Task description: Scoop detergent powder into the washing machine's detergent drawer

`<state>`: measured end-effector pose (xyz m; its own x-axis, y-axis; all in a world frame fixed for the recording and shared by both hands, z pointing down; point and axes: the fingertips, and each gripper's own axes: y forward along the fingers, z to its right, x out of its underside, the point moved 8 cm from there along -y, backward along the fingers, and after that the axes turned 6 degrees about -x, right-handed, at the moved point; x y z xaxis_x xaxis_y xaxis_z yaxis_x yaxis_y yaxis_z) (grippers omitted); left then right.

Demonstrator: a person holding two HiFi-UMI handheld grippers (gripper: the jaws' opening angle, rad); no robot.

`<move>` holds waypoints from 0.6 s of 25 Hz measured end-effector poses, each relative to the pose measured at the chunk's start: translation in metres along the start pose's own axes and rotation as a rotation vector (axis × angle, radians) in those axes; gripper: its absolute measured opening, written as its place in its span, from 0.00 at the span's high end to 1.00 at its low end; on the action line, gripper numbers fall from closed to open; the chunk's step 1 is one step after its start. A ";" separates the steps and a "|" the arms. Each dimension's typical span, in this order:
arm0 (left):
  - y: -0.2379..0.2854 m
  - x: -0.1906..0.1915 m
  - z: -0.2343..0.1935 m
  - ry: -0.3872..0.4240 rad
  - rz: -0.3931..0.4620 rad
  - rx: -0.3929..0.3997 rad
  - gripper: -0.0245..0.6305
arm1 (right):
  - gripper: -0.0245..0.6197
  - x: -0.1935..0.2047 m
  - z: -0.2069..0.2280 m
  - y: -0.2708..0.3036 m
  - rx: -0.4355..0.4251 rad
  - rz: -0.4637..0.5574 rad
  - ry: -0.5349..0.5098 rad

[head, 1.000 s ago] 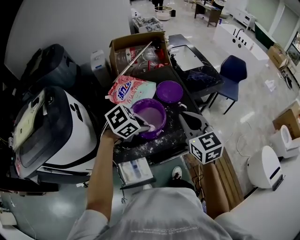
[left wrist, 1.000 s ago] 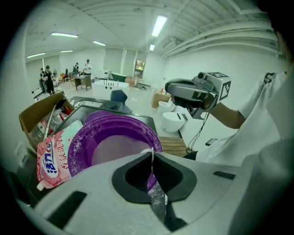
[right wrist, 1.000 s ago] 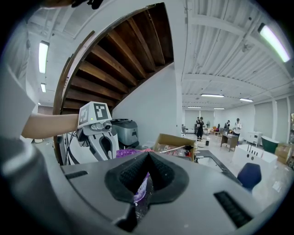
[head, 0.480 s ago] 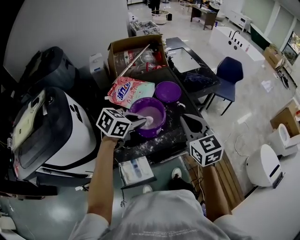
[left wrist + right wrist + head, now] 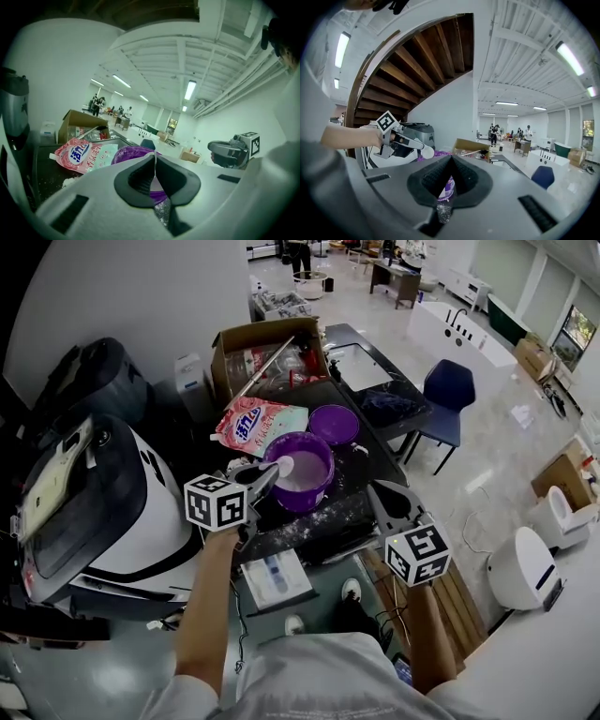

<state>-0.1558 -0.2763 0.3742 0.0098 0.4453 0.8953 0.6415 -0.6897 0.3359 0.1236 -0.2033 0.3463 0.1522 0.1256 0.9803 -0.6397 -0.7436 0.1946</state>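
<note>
my left gripper [image 5: 263, 478] has drawn back toward me and to the left, so the scoop [image 5: 284, 466] that was down in the powder a second ago is now lifted at the near-left rim of the purple tub [image 5: 317, 495] on the bench [image 5: 323, 521]. i take that as the dip done and the carry beginning. the left jaws are clenched on the scoop's thin handle, which shows edge-on between them. my right gripper [image 5: 380, 491] hangs off to the side, jaws pressed together on nothing. the scoop's long axis runs from my jaws away and to the right, bowl end toward the tub, roughly level; i cannot tell how full it is. what looks like the drawer [image 5: 272, 579] lies open below the bench edge, beside the washing machine [image 5: 103, 512], so the bowl must swing back toward me without tipping.
</note>
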 end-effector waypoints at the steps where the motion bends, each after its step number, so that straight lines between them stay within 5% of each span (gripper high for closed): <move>1: -0.005 0.000 0.000 -0.005 0.024 -0.004 0.94 | 0.95 -0.001 -0.005 -0.002 0.002 0.003 -0.004; 15: -0.084 0.016 0.012 -0.199 0.244 0.058 0.94 | 0.95 -0.006 -0.075 -0.022 0.004 0.018 -0.037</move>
<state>-0.2006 -0.2041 0.3569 0.3153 0.3776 0.8706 0.6441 -0.7589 0.0959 0.0801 -0.1385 0.3385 0.1678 0.0879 0.9819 -0.6395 -0.7483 0.1763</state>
